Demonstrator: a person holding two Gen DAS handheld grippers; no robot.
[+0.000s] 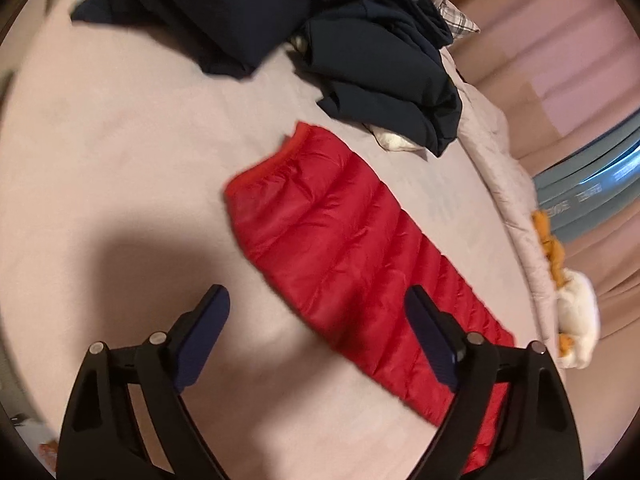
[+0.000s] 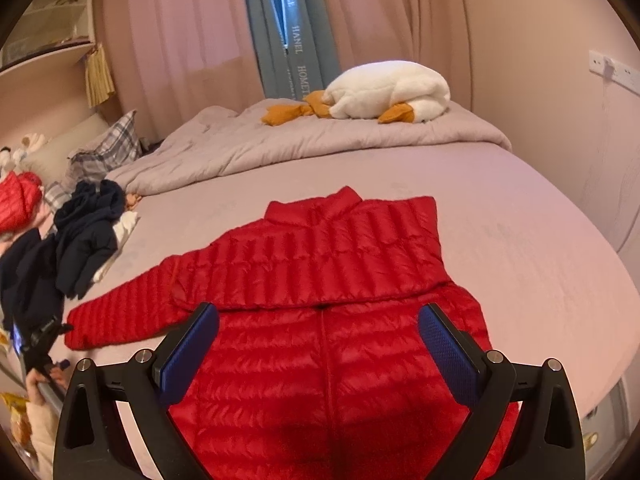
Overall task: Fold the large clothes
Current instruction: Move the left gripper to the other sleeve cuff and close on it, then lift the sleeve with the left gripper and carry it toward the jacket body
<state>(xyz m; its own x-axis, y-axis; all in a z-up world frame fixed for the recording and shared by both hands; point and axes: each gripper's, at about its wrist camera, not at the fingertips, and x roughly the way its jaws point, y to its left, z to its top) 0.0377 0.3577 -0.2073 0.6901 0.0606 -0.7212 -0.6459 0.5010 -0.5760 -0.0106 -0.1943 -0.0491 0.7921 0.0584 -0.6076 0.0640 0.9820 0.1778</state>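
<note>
A red quilted down jacket lies front up on the pinkish bed sheet, collar towards the far side. One sleeve is folded across its chest. The other sleeve stretches out flat to the left. My right gripper hangs open over the jacket's lower front, nothing between its blue pads. In the left wrist view that outstretched sleeve runs diagonally, cuff at the far end. My left gripper is open above it, one finger over the sleeve and the other over bare sheet. A hand holds that gripper at the left edge of the right wrist view.
A heap of dark navy clothes lies beyond the sleeve's cuff. A bunched grey duvet with a white and orange plush goose fills the far side. A plaid pillow and another red garment lie at left. Curtains stand behind the bed.
</note>
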